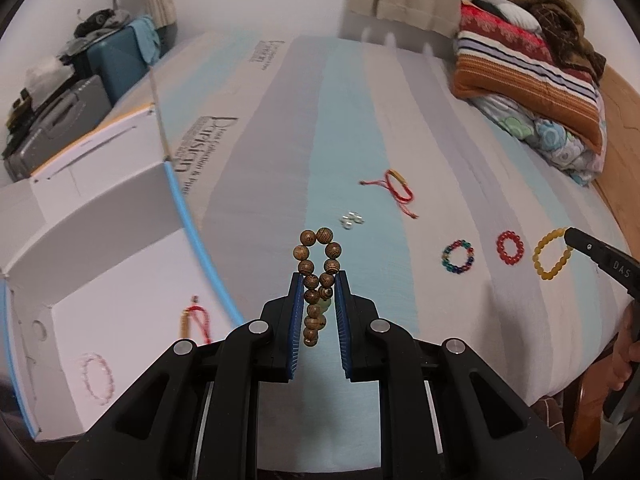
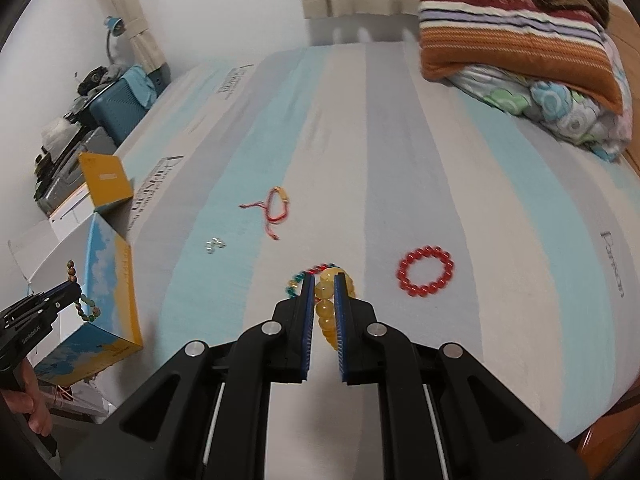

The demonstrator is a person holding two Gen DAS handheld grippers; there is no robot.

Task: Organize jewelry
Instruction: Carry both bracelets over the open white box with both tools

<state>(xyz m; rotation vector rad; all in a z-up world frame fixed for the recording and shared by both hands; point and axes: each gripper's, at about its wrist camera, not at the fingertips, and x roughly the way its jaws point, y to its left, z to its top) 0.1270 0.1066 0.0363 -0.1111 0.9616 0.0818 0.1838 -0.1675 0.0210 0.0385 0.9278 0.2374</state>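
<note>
Clearly both claws are loaded: the left claw (image 1: 317,280) pinches a brown wooden bead bracelet (image 1: 316,276), the right claw (image 2: 323,280) a yellow bead bracelet (image 2: 326,304), jaws nearly closed, above the bed (image 2: 400,140). Next, I judge, carry them to the open box (image 1: 120,264) at left and release inside.

two wrist views, steeply down; shared striped bed (image 1: 360,128)
</note>
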